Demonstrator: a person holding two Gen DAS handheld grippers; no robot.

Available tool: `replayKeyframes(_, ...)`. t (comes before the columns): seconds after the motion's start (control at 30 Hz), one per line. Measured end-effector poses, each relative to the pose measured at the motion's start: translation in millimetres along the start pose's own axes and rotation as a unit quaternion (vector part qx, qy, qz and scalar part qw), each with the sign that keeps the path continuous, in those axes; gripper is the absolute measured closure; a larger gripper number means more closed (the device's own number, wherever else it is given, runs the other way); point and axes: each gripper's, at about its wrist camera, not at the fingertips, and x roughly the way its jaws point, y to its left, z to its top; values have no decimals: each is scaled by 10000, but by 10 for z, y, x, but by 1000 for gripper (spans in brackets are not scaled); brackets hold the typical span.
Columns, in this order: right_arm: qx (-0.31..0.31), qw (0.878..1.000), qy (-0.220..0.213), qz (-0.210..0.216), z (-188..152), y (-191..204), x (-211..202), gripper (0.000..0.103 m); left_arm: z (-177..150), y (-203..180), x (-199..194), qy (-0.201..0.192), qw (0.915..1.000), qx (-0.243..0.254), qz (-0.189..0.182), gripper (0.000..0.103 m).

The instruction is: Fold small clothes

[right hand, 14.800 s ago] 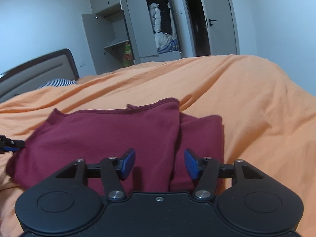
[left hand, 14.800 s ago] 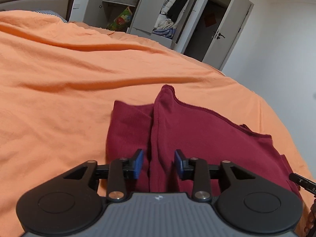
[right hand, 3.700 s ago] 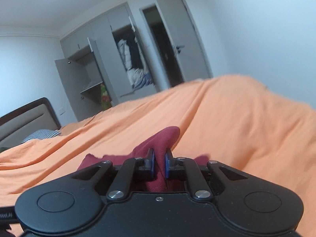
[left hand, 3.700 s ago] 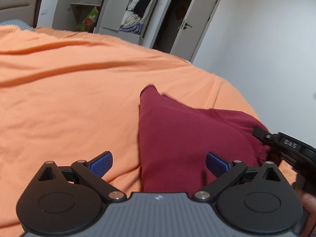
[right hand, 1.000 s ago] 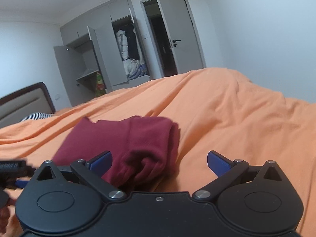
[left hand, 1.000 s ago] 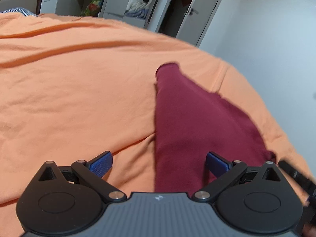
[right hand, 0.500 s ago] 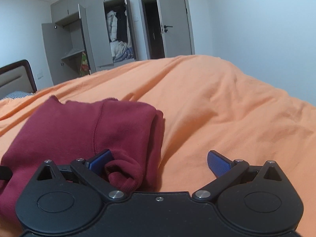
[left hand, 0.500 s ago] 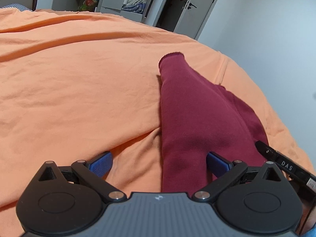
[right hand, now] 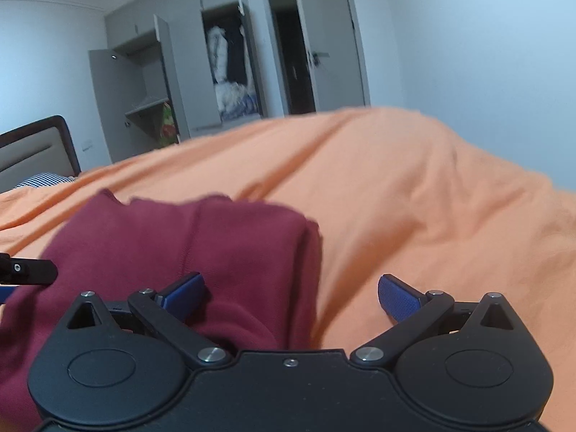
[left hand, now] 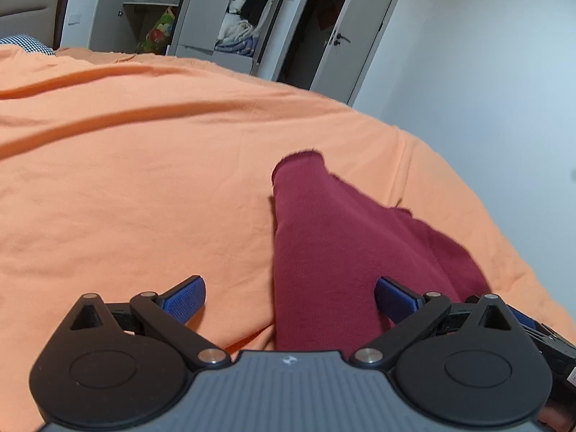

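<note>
Lowest in the left wrist view, the left gripper [left hand: 289,295] has its blue fingers [left hand: 183,297] spread wide and released, holding nothing; the left edge of the dark red garment [left hand: 324,252] lies between them, running from the bottom centre up to the middle of the frame. In the right wrist view the right gripper [right hand: 291,295] is likewise spread and empty, its left finger [right hand: 181,293] over the cloth and its right finger over bare sheet. The garment [right hand: 187,248] fills the lower left there, folded into a thick bundle with a rounded fold edge near the centre. A dark tip of the other gripper shows at the left edge.

Judging by the compact shape, the fold looks nearly finished, and the step in hand seems to be letting go or tidying. To do it well, the fingers should lift straight off without dragging the top layer, and any pressing should run along the fold so the stacked layers stay aligned; the soft knit may spring open if nudged sideways.

The garment rests on an orange bedsheet [left hand: 126,180], creased in long ridges. Beyond it, a dark headboard [right hand: 39,147] sits at the left, an open grey wardrobe [right hand: 172,82] with hanging clothes stands at the upper centre, and an open door [left hand: 360,32] breaks the pale walls
</note>
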Motion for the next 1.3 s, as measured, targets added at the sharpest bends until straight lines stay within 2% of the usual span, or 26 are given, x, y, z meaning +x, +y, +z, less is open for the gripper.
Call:
replayKeyframes(0.13, 251, 9996, 62, 91, -72, -87, 57, 0, -147, 95, 97, -123, 9996, -172, -177, 0)
replayKeyframes(0.33, 200, 9998, -16, 78, -119, -66, 54, 0, -321, 192, 129, -527, 9978, -135, -383, 0)
replayKeyframes(1.3, 235, 9995, -143, 122, -167, -117, 28, 0, -381, 219, 118, -694, 9965, -135, -437, 0)
